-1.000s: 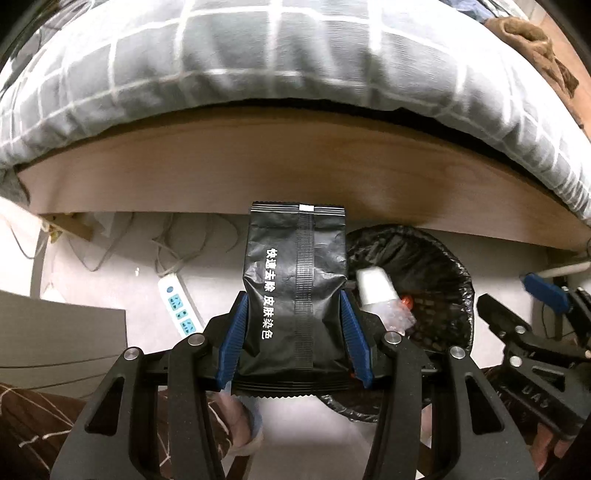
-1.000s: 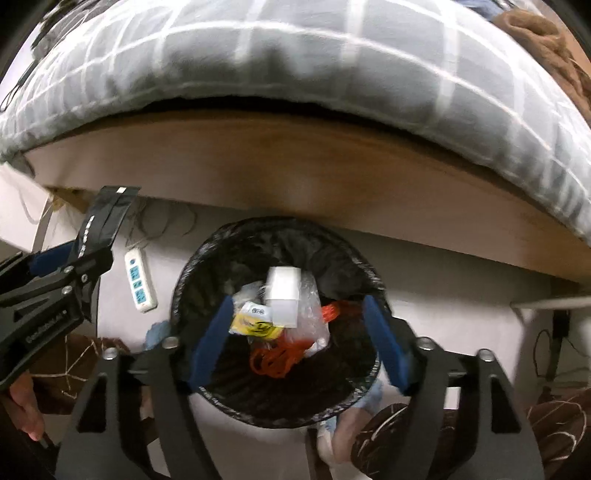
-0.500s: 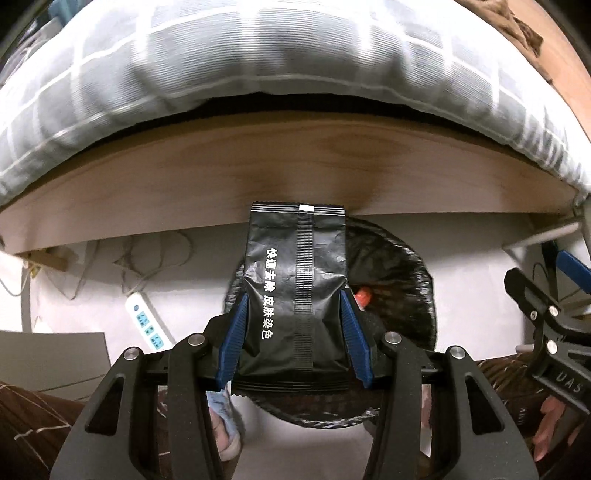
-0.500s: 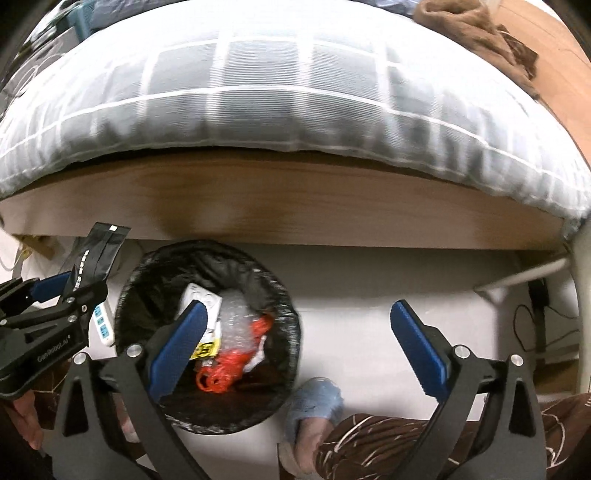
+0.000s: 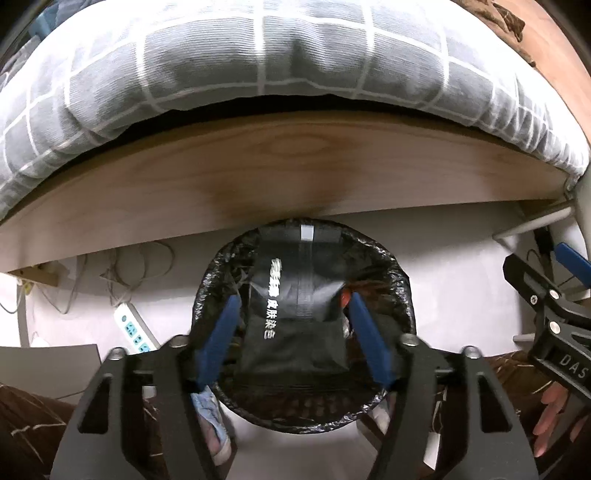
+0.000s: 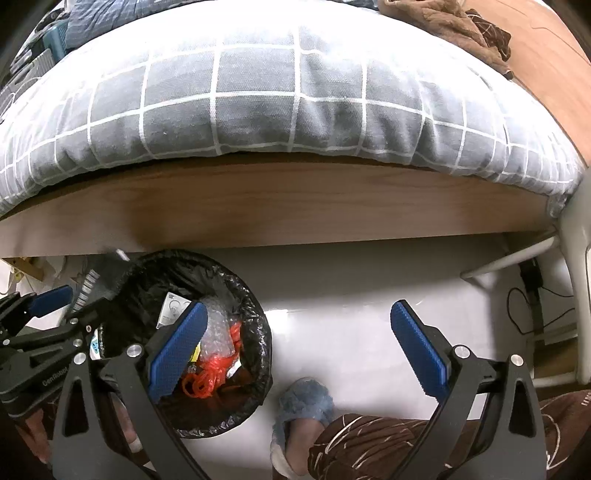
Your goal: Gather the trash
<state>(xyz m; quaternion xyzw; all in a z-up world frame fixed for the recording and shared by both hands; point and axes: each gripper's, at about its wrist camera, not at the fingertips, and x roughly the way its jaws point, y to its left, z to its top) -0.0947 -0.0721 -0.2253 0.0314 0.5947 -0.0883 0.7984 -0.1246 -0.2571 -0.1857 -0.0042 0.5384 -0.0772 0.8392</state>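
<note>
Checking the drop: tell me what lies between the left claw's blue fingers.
In the left wrist view, the black packet lies between the left claw's blue fingers, over the black-lined trash bin. The fingers stand apart from it.

This is a bedroom in a home. A bed fills the far half of both views: a grey quilt [image 6: 258,99] with a white grid pattern hangs over a wooden bed frame [image 6: 280,206]. A brown garment [image 6: 454,22] lies crumpled on the bed at the far right. On the pale floor [image 6: 351,332] near the bed stands a bin [image 6: 258,354] lined with a black bag, holding household litter. To the left lie a white power strip [image 5: 135,328] and loose cables [image 5: 122,273] under the bed's edge. In the near foreground a foot in a fluffy blue slipper [image 6: 303,406] and brown patterned pyjama trousers [image 6: 369,446] show.
</note>
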